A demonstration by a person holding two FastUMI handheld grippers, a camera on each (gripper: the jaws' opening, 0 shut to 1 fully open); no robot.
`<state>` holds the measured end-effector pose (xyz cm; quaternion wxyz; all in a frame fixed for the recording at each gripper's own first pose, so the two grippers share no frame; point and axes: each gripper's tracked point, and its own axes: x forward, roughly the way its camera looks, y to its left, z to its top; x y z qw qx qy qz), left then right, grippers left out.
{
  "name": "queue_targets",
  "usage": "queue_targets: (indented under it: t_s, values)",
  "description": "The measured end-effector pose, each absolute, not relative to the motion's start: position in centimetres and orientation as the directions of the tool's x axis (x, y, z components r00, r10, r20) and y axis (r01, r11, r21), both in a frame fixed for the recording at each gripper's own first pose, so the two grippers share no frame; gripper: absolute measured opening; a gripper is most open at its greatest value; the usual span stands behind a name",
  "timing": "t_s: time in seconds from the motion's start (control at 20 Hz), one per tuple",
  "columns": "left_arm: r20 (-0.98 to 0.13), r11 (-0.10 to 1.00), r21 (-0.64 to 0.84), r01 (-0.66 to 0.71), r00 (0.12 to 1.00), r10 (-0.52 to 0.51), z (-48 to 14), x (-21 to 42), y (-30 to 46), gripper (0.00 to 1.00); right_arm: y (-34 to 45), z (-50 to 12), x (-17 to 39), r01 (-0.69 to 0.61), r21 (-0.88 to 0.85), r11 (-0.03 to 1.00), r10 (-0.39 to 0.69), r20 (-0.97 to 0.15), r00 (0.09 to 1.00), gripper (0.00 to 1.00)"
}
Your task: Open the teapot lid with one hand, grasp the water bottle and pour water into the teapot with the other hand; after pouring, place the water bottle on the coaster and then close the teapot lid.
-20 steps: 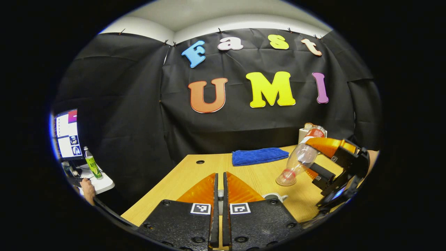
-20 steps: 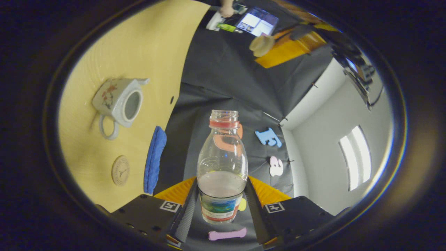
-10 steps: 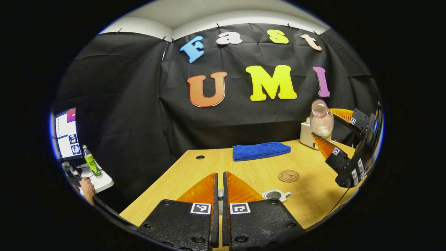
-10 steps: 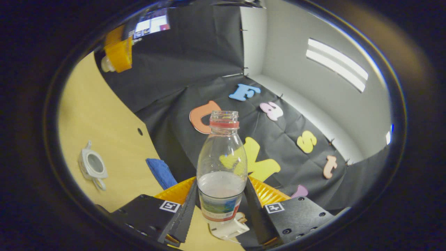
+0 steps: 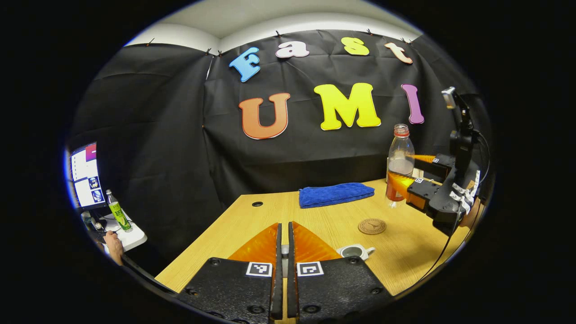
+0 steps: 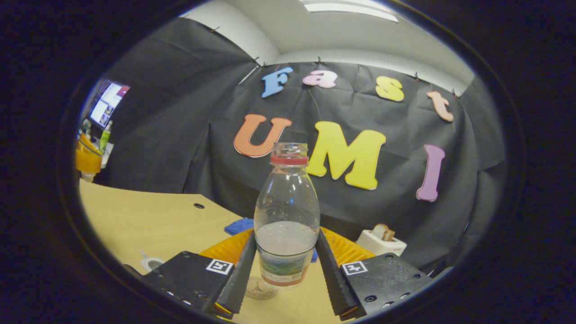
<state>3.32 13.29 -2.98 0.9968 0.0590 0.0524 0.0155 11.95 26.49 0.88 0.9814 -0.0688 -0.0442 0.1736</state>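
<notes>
The wooden table [image 5: 315, 216] has a pale grain finish and a small round cable hole [image 5: 257, 204] near its far edge, set against a black cloth wall [image 5: 157, 135] pinned up under a white ceiling. Taking the coaster [image 5: 372, 226] as the landmark: a folded blue towel [image 5: 336, 195] lies beyond it toward the wall, and the teapot [image 5: 355, 251] sits nearer than it, lidless, its open mouth showing just past the left gripper [image 5: 282, 270]. That gripper's fingers are almost together with a small pale thing between them, probably the teapot lid [image 5: 282, 249], though it is too hidden to be sure.

Beyond the coaster and to its right, the right gripper [image 5: 407, 180] holds the water bottle [image 5: 398, 162] upright, off the table. In the right gripper view the two fingers press on the bottle's [image 6: 286, 225] labelled lower half from both sides; the bottle is uncapped, with a red ring at the neck and water filling roughly its lower third. The coaster [image 6: 259, 288] shows just under the bottle's base there, and a white boxy object [image 6: 381, 240] stands past it by the wall.

Far left of the coaster, off the table, a side desk [image 5: 123, 234] carries a monitor [image 5: 86, 173] and a green bottle [image 5: 118, 211], with a person's hand [image 5: 112, 245] resting near them
</notes>
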Motion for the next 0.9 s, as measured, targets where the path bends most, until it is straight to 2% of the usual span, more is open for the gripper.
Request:
queue_targets:
  t_s: [0.2,0.4,0.65,0.8,0.9]
  values:
    - [-0.107,0.993,0.119,-0.024,0.994,0.037,-3.2,3.5,13.5,0.06,27.3,-2.4,14.6,-0.361,-0.023,0.932,0.361,-0.021,0.932,0.75]
    - [-0.129,0.992,0.123,-0.036,0.990,0.052,-4.2,4.0,14.0,0.06,27.9,-5.3,17.0,-0.358,0.001,0.934,0.356,-0.091,0.930,0.74]
    - [-0.144,0.992,0.124,-0.040,0.988,0.058,-4.8,4.4,14.1,0.06,28.4,-6.7,18.1,-0.369,0.016,0.929,0.368,-0.114,0.923,0.74]
    - [-0.149,0.990,0.132,-0.040,0.987,0.060,-5.0,4.5,13.9,0.06,28.9,-7.6,18.0,-0.394,0.031,0.918,0.395,-0.141,0.908,0.77]
    - [-0.147,0.990,0.135,-0.035,0.988,0.055,-4.8,4.5,13.5,0.06,28.5,-7.1,18.0,-0.389,0.032,0.921,0.390,-0.133,0.911,0.83]
